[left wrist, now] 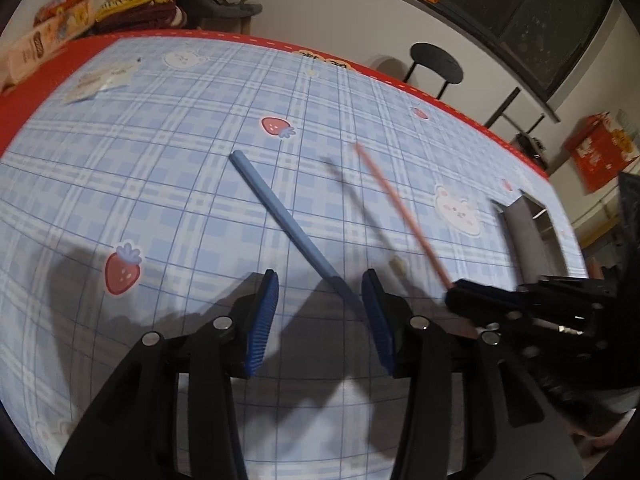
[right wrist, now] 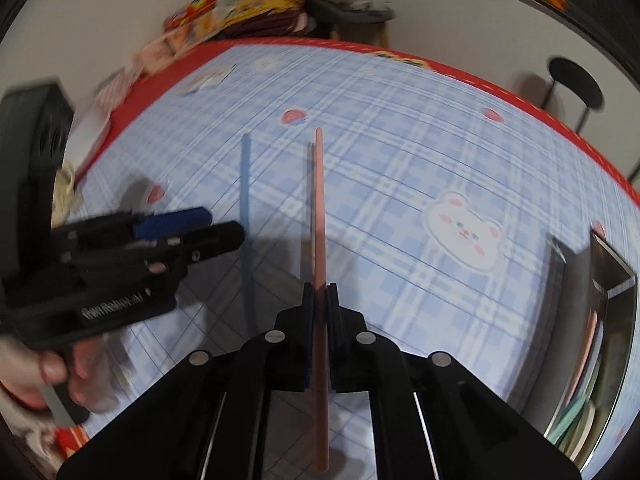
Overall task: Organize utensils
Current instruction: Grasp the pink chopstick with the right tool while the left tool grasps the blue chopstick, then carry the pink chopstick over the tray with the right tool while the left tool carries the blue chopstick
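A blue chopstick [left wrist: 280,210] lies flat on the blue plaid tablecloth [left wrist: 160,184]; it also shows in the right wrist view [right wrist: 245,184]. My left gripper [left wrist: 320,280] is open, and the chopstick's near end lies between its blue pads [left wrist: 262,320]. My right gripper [right wrist: 319,292] is shut on a pink chopstick [right wrist: 319,208] and holds it above the cloth, pointing forward. In the left wrist view the pink chopstick [left wrist: 400,208] sticks up from the right gripper [left wrist: 456,292], casting a dark shadow on the cloth.
Snack bags and boxes [left wrist: 80,4] are piled at the table's far left edge. A paper packet [left wrist: 100,82] lies on the cloth. A black stool [left wrist: 436,66] stands beyond the table. A metal tray [right wrist: 600,320] holding utensils sits at the right.
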Motion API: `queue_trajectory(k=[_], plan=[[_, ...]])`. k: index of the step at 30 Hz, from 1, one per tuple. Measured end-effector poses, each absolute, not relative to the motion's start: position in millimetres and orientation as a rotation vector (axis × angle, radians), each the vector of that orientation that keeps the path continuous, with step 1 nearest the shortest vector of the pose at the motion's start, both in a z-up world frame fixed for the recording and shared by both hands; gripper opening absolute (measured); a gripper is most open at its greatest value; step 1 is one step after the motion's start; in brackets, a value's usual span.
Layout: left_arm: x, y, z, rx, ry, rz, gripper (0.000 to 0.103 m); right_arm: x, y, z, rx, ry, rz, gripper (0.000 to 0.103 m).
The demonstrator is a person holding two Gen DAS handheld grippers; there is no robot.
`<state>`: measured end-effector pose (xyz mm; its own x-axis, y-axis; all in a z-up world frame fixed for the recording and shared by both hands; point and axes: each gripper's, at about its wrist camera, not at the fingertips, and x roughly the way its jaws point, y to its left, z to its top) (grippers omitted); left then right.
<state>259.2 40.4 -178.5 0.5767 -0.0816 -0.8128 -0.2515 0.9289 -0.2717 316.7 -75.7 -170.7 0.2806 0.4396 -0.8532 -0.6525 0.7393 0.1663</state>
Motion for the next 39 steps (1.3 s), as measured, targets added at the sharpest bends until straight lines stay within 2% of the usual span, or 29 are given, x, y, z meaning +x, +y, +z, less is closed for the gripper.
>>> queue_trajectory(k=[2,4,9,11,13,16,19,33,39], plan=[[260.8,30.6,-178.2,-0.355,0.957,0.130,0.050,316.6,-87.2,-167.1,-0.189,1.056,0.716,0.006],[263.6,21.9,-178.2,-0.335,0.957,0.159,0.058,315.0,-94.3,-162.7,-0.168,1.043,0.697,0.006],[274.6,5.7,-180.9,-0.238,0.963,0.222,0.060,310.9,-112.3,-149.3,-0.124,1.011,0.673,0.006],[278.4,2.7,-181.7,-0.191,0.966,0.226,0.055,308.0,-117.2,-145.9,-0.122,1.006,0.672,0.006],[278.0,5.6,-181.6,-0.164,0.961,0.229,0.035,305.1,-119.7,-144.1,-0.121,0.998,0.671,0.006],[272.9,18.0,-180.8,-0.172,0.960,0.209,0.019,300.8,-125.8,-143.7,-0.106,0.994,0.674,0.006],[265.6,28.0,-180.7,-0.172,0.972,0.163,0.010,296.2,-133.4,-143.4,-0.087,0.994,0.678,0.006],[241.4,33.1,-182.9,-0.060,0.955,0.090,0.010,277.9,-157.5,-147.6,0.009,0.999,0.668,0.006],[234.5,60.5,-181.3,-0.326,0.954,-0.002,0.010,275.6,-181.2,-149.0,0.079,1.012,0.639,0.006]])
